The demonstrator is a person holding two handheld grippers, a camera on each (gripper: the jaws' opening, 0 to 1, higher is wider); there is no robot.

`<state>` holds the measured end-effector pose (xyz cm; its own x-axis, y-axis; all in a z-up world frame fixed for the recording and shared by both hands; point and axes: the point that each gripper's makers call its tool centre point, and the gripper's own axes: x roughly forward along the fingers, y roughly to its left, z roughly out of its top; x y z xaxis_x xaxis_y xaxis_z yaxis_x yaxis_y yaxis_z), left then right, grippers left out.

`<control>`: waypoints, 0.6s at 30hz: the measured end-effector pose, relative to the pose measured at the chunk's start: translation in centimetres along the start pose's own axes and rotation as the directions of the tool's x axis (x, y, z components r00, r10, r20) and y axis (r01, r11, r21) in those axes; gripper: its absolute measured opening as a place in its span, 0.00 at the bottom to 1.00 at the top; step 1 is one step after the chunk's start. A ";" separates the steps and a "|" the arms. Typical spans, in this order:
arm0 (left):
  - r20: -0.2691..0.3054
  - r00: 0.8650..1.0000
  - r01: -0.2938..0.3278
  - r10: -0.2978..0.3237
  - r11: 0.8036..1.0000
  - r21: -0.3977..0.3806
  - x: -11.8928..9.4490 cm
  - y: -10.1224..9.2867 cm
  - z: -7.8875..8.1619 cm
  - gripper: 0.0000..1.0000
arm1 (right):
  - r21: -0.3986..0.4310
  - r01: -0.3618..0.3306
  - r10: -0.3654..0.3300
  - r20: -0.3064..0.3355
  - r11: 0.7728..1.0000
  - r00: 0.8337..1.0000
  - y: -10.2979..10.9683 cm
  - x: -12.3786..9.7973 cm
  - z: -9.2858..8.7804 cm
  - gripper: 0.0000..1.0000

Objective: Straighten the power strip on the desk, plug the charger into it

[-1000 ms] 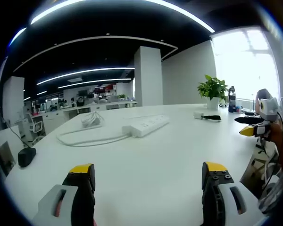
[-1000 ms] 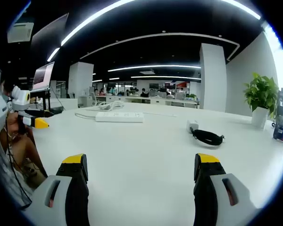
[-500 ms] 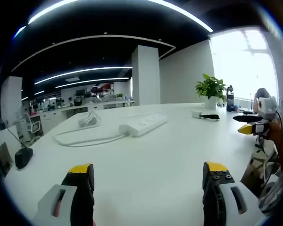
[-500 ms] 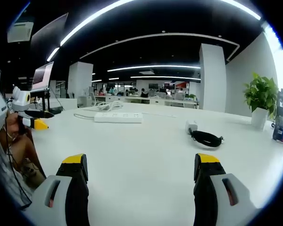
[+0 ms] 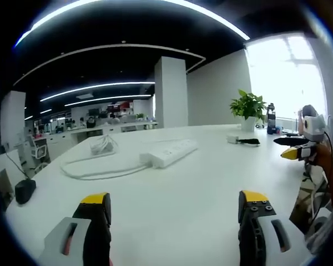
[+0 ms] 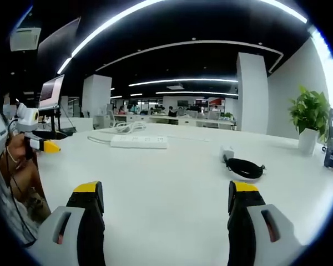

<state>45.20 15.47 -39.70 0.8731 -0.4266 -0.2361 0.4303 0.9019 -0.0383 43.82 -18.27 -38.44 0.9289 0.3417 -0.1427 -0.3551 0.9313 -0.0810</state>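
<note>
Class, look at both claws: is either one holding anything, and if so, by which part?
Nothing is held. The left claw and right claw are both open over the bare desk, well short of the power strip and charger.

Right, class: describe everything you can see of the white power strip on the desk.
The power strip is a long, flat white bar, seemingly plastic, lying flat on the white desk, with a row of sockets on top; nothing is plugged in. In the left gripper view it lies askew, and a white cable curves from one end towards a coiled bundle. In the right gripper view it lies crosswise. Neither gripper touches it.
</note>
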 end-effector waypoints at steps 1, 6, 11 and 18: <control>0.002 1.000 0.001 -0.001 1.000 -0.003 0.1 0.0 0.1 0.97 | 0.009 -0.005 0.005 0.005 1.000 1.000 0.0 0.2 0.1 0.92; 0.020 1.000 0.000 0.000 1.000 -0.008 0.6 0.2 0.6 0.97 | 0.006 -0.036 0.035 0.019 0.999 0.999 0.1 1.2 0.6 0.92; 0.032 0.999 0.001 0.000 1.000 -0.022 1.2 0.8 1.1 0.97 | 0.005 -0.052 0.052 0.033 0.999 0.998 0.0 2.2 1.2 0.92; 0.033 0.999 0.009 -0.008 1.000 -0.008 2.3 1.4 1.5 0.96 | 0.045 -0.095 0.092 0.056 0.994 0.994 0.0 3.5 1.5 0.91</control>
<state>48.14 15.63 -38.87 0.8766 -0.4360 -0.2034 0.4358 0.8987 -0.0483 47.24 -16.86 -37.47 0.8966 0.4329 -0.0938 -0.4365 0.8994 -0.0221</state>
